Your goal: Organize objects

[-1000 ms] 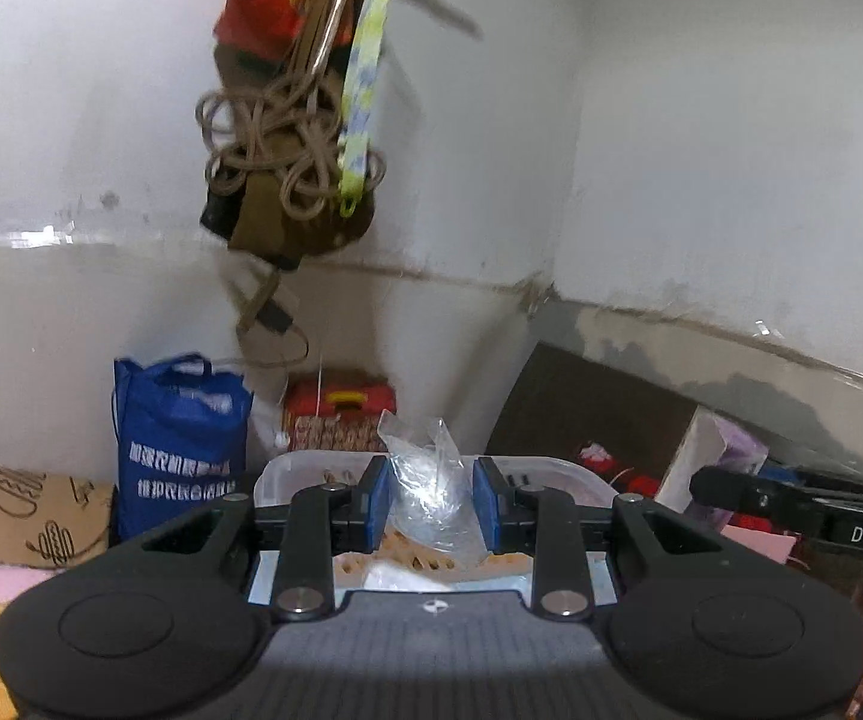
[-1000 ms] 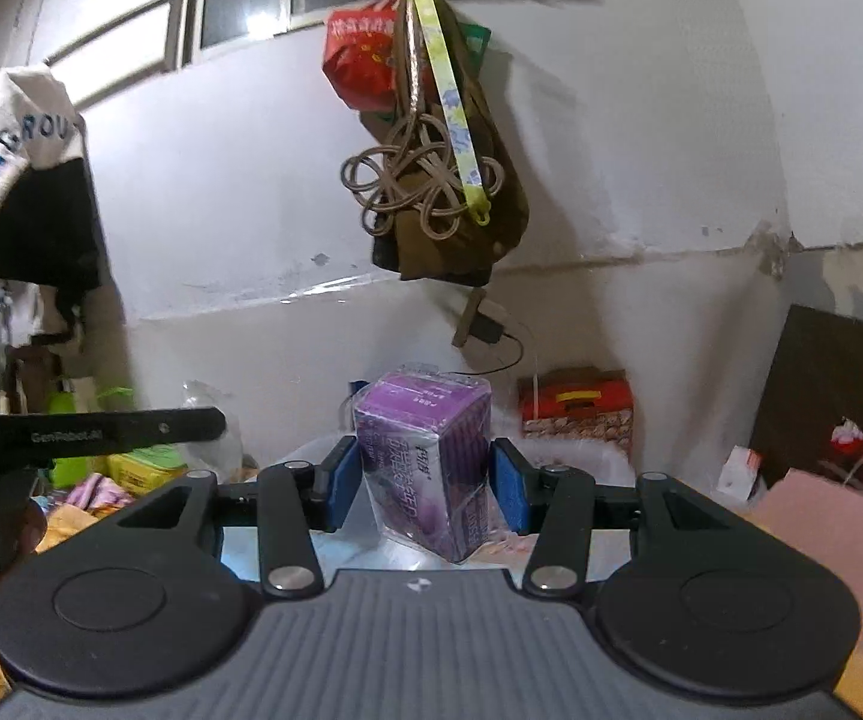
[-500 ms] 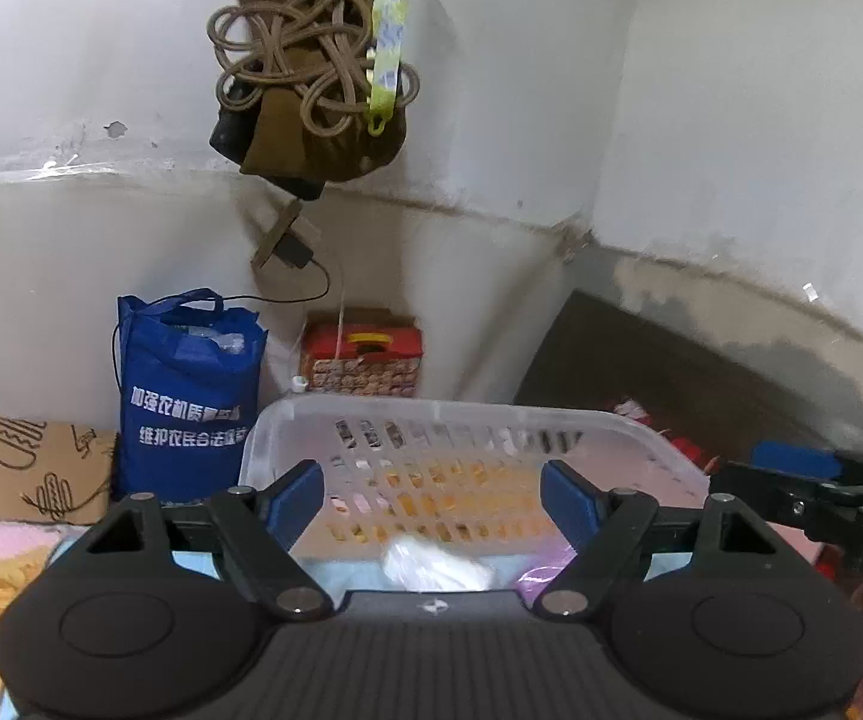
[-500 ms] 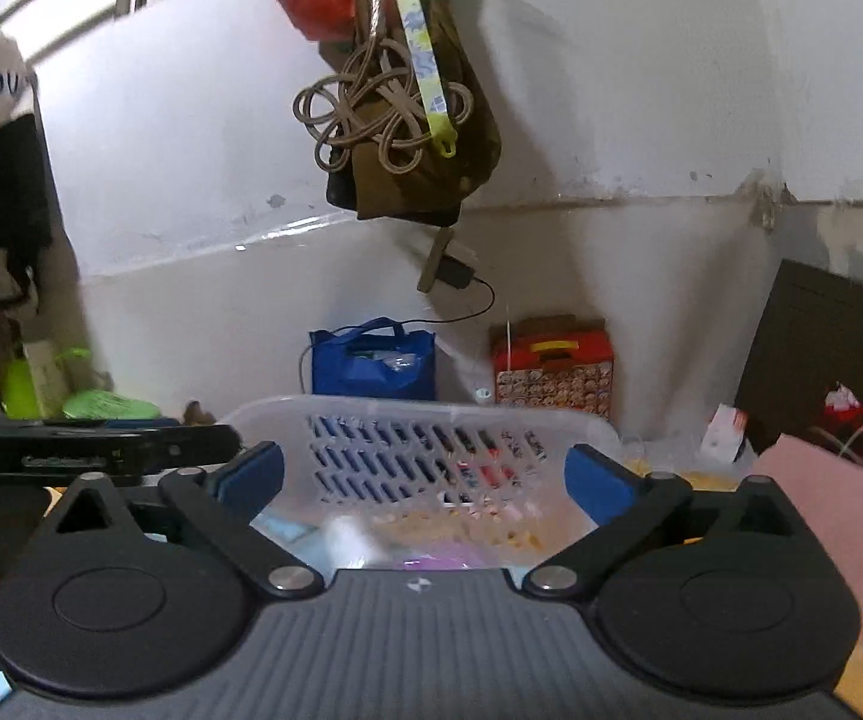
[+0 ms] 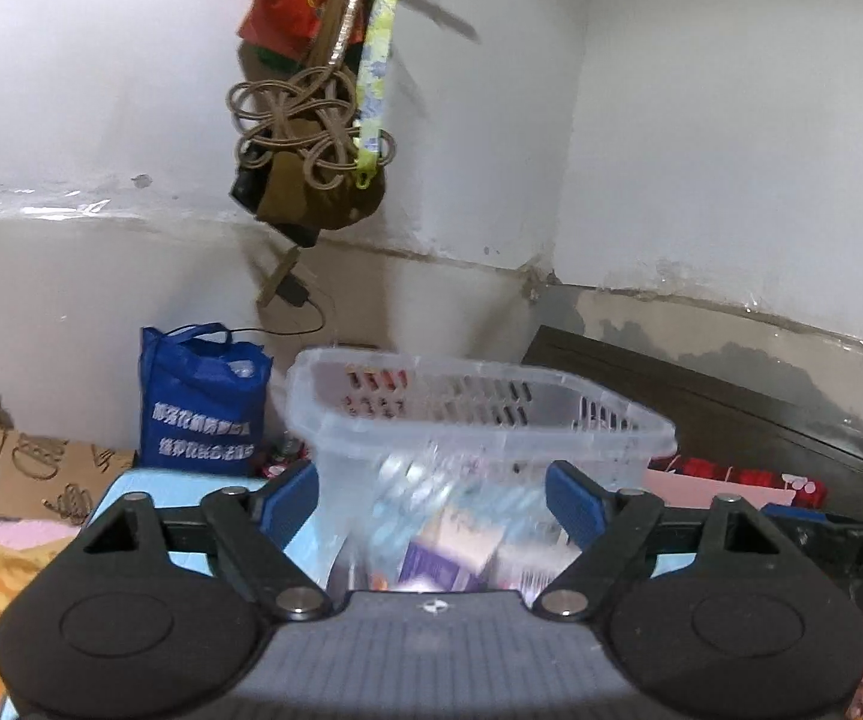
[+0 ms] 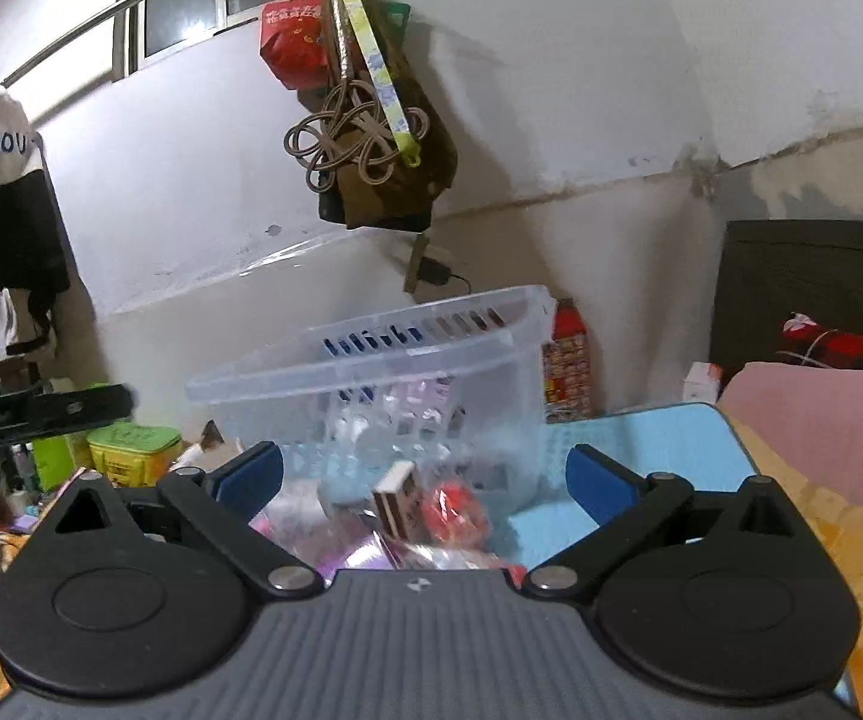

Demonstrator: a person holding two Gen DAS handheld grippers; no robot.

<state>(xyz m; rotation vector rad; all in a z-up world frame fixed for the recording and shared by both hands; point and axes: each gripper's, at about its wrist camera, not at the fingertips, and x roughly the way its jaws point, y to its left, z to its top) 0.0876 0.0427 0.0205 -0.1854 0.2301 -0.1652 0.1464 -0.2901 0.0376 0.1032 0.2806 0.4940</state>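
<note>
Though seen through the clear basket (image 5: 479,420), blurred contents, none identifiable.

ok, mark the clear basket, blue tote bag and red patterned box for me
clear basket (image 5: 491,429), left wrist view, near rim.
blue tote bag (image 5: 203,402), left wrist view, front panel.
red patterned box (image 6: 567,360), right wrist view, visible side.

Basket (image 5: 479,414) on mat (image 6: 641,438) — bag (image 5: 203,402) behind
</note>
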